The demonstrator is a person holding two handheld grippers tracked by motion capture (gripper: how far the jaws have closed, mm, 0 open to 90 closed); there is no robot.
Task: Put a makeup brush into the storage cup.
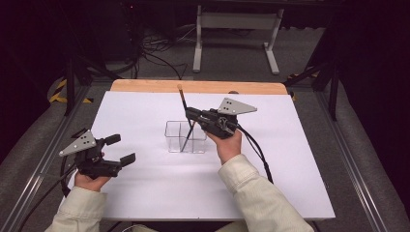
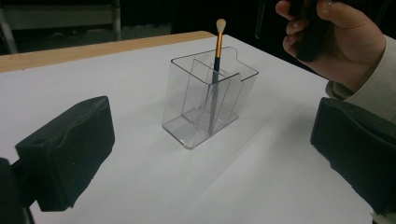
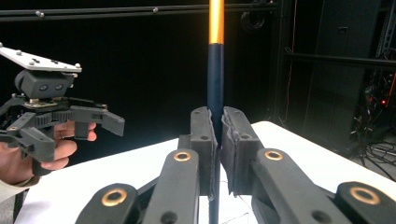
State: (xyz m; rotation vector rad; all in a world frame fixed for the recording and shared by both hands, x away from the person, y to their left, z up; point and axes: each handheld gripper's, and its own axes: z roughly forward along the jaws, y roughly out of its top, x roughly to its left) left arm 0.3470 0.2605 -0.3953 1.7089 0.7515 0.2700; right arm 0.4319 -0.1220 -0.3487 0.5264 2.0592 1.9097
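Note:
A clear plastic organiser (image 1: 185, 137) (image 2: 209, 100) with partitions stands mid-table. A makeup brush (image 1: 184, 108) (image 2: 216, 70) (image 3: 215, 79) with a dark handle, gold ferrule and pale tip stands tilted in it, lower end inside a compartment. My right gripper (image 1: 190, 116) (image 3: 218, 140) is shut on the brush handle just above the organiser. My left gripper (image 1: 121, 149) (image 2: 205, 154) hovers at the table's left side, jaws wide open with nothing between them, pointing toward the organiser.
A white sheet (image 1: 145, 193) covers the table, with a wooden edge (image 1: 145, 86) at the far side. A white metal stand (image 1: 237, 21) and cables (image 1: 159, 53) lie on the floor beyond. Dark frames flank both sides.

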